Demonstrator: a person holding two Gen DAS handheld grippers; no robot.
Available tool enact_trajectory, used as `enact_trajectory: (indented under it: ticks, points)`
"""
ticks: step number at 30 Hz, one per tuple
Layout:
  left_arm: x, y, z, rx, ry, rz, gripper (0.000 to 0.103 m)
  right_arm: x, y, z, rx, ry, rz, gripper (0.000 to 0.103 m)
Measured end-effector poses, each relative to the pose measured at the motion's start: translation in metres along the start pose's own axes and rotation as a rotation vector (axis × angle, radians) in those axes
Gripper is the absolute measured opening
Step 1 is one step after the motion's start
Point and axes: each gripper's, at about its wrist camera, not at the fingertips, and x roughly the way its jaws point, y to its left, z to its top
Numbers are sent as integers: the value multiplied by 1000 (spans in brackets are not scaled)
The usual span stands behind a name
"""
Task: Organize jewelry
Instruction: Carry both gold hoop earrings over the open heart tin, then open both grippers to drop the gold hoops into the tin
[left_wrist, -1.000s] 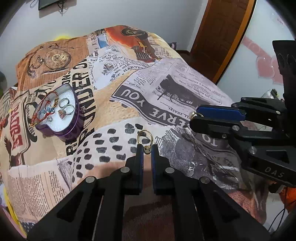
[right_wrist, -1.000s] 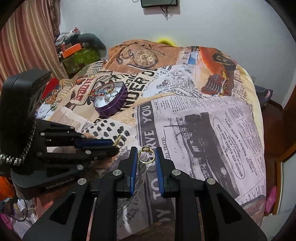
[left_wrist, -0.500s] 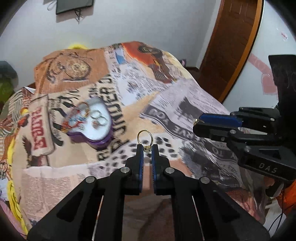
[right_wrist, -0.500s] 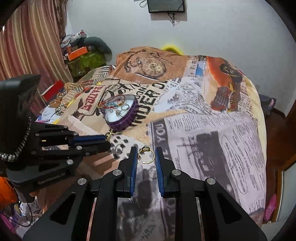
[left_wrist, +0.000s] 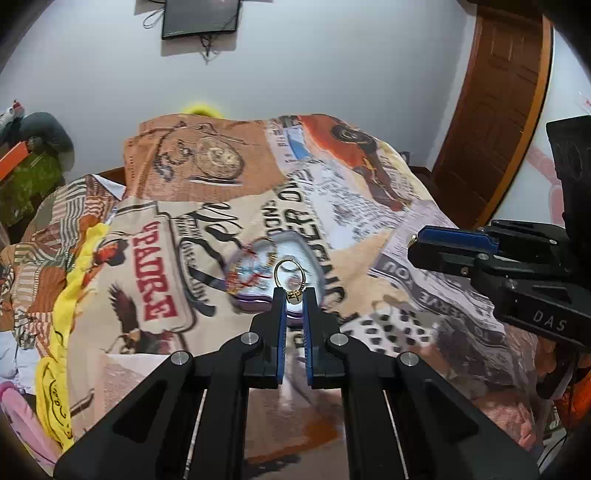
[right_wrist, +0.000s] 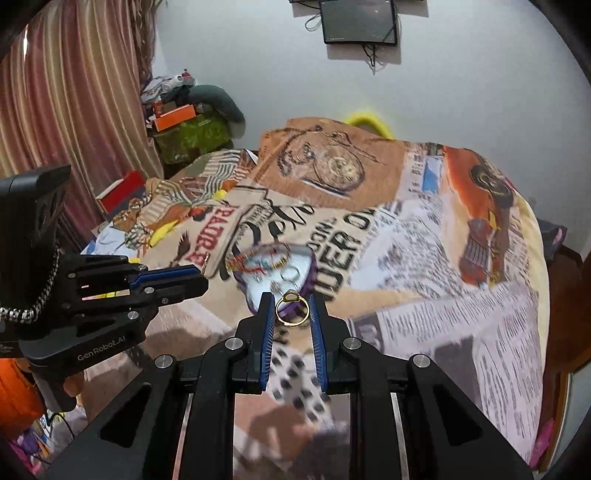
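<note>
My left gripper (left_wrist: 294, 295) is shut on a gold ring (left_wrist: 289, 275) that stands up from its tips. My right gripper (right_wrist: 292, 306) is shut on a second gold ring (right_wrist: 291, 312), held flat between the pads. A purple heart-shaped jewelry box (left_wrist: 275, 271) with a white lining lies on the bed just beyond both grippers; it holds beaded bracelets and silver rings, and also shows in the right wrist view (right_wrist: 280, 277). The right gripper appears at the right of the left wrist view (left_wrist: 415, 245); the left gripper appears at the left of the right wrist view (right_wrist: 201, 275).
The bed is covered by a printed newspaper-pattern sheet (left_wrist: 332, 206). A wooden door (left_wrist: 491, 110) stands at the right. Clutter and a striped curtain (right_wrist: 74, 110) are at the left. A wall screen (right_wrist: 358, 22) hangs behind the bed.
Both grippers have risen and moved toward the purple box, each keeping its ring. The box now sits right in front of the fingertips in both views.
</note>
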Motion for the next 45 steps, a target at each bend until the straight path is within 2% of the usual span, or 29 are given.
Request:
enact_trajectory:
  ticks: [5, 13, 23, 35, 39, 45]
  points:
    - [5, 22, 2, -32, -3, 21, 6, 17, 7, 11, -12, 5, 11, 17]
    - [28, 37, 4, -65, 18, 0, 6, 56, 9, 20, -15, 70, 33, 17]
    - [57, 44, 12, -89, 62, -63, 6, 99, 10, 23, -57, 176, 34, 17]
    - [69, 48, 16, -45, 86, -86, 6, 122, 9, 20, -62, 212, 24, 17]
    - [70, 49, 15, -39, 102, -70, 13, 126, 11, 18, -77, 223, 3, 17]
    - [58, 54, 14, -60, 75, -45, 21, 128, 10, 18, -78, 248, -10, 18]
